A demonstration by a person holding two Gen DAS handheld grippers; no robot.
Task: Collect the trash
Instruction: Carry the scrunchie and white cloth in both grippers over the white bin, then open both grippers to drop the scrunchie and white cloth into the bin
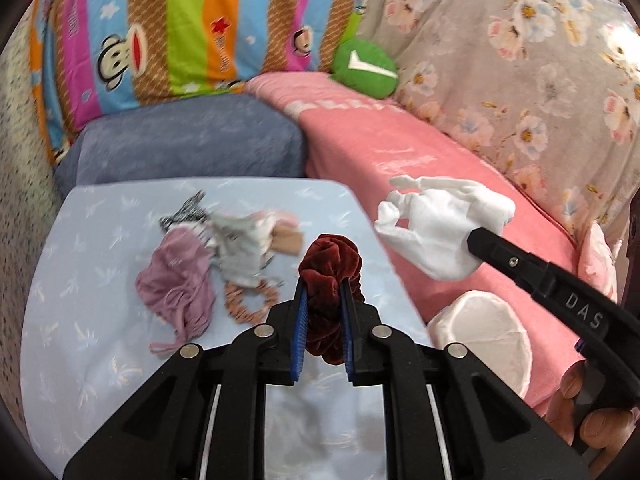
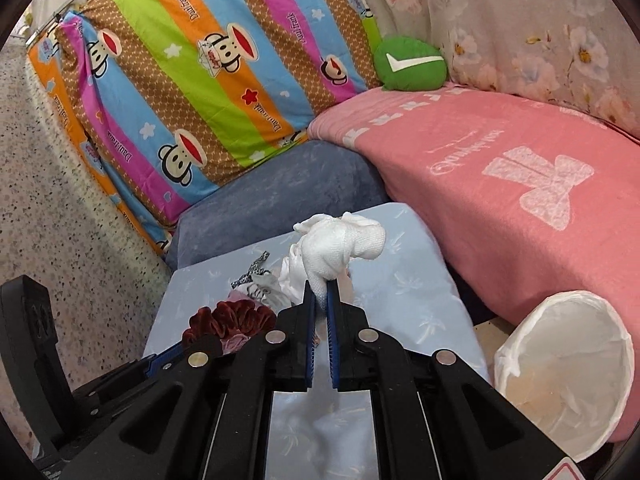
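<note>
My left gripper [image 1: 323, 289] is shut on a dark red velvet scrunchie [image 1: 330, 268], held above the pale blue table [image 1: 100, 320]. The same scrunchie [image 2: 228, 320] shows at lower left in the right wrist view. My right gripper [image 2: 320, 284] is shut on a crumpled white cloth [image 2: 340, 244], also lifted off the table. In the left wrist view that white cloth [image 1: 436, 224] hangs from the right gripper's black finger [image 1: 504, 256] to the right. A white bin [image 2: 568, 368] stands open at lower right, also seen as the bin [image 1: 480, 336] beside the table.
On the table lie a mauve cloth [image 1: 180, 292], a grey-white cloth [image 1: 240, 248], a peach scrunchie [image 1: 248, 304] and a zebra-patterned piece [image 1: 184, 212]. A pink blanket [image 2: 500, 184], blue cushion [image 2: 280, 196], striped monkey pillow [image 2: 200, 92] and green cushion [image 2: 408, 64] surround it.
</note>
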